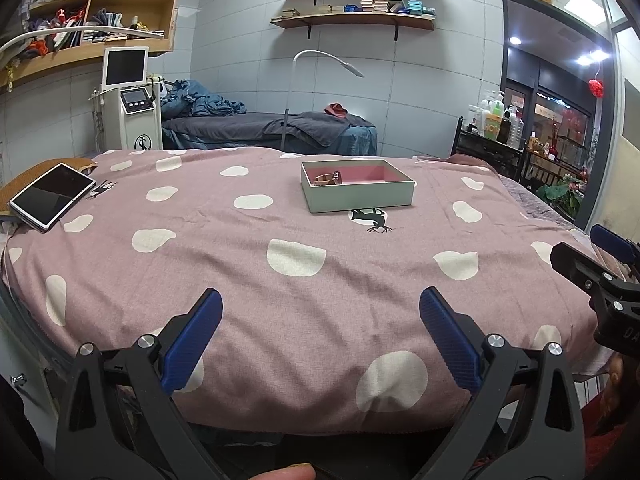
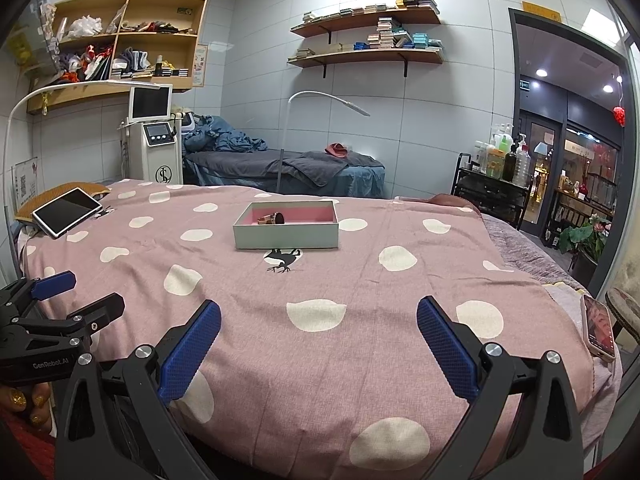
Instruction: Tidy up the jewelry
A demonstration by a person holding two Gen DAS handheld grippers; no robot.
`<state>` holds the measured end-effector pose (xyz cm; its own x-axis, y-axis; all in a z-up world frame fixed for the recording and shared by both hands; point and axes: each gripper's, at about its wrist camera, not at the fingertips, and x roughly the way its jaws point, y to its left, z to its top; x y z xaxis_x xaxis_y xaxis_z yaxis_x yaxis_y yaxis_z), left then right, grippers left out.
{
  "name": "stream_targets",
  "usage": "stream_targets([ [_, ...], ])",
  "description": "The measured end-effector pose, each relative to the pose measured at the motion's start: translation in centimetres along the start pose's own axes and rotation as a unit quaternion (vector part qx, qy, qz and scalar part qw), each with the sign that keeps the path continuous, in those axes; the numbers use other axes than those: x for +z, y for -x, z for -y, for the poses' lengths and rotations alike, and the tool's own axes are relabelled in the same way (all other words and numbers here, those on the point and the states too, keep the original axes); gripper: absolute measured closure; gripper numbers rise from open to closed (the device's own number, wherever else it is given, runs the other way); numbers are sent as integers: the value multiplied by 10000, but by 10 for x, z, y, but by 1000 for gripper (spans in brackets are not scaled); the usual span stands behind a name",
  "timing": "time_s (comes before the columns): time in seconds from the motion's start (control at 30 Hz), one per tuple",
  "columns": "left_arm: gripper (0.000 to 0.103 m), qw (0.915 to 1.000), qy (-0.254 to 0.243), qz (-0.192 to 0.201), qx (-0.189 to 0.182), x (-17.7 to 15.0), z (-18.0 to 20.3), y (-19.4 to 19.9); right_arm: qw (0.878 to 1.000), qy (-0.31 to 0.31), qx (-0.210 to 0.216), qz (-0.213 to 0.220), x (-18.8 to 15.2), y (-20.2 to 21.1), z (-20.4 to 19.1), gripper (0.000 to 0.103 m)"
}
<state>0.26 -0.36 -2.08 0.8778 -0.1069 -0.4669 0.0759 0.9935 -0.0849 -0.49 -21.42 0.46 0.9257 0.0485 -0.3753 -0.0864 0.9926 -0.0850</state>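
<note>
An open grey-green box point(image 1: 360, 196) with a pink lining sits on the pink spotted bedcover point(image 1: 304, 312), far ahead of both grippers; it also shows in the right wrist view point(image 2: 286, 236). A brown watch or bracelet point(image 1: 328, 179) lies in its left part, also seen in the right wrist view point(image 2: 274, 218). My left gripper point(image 1: 320, 340) is open and empty over the bed's near edge. My right gripper point(image 2: 318, 348) is open and empty beside it. Each gripper shows in the other's view, the right one point(image 1: 592, 264) and the left one point(image 2: 68, 296).
A white tablet point(image 1: 50, 196) lies at the bed's far left on a brown cushion. A phone point(image 2: 598, 332) lies at the bed's right edge. Behind the bed stand a white machine point(image 1: 132, 108), a lamp, a second bed and a trolley of bottles point(image 1: 496, 120).
</note>
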Motion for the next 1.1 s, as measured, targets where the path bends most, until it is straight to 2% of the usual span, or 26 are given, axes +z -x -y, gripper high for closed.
stream_targets([
  [0.63,6,9999,-8,46,-109,1,3,2,10000,9,7,7,-3,0,2,6],
  [1.1,6,10000,-67,40,-6,1,5,2,10000,13,0,11,-3,0,2,6],
])
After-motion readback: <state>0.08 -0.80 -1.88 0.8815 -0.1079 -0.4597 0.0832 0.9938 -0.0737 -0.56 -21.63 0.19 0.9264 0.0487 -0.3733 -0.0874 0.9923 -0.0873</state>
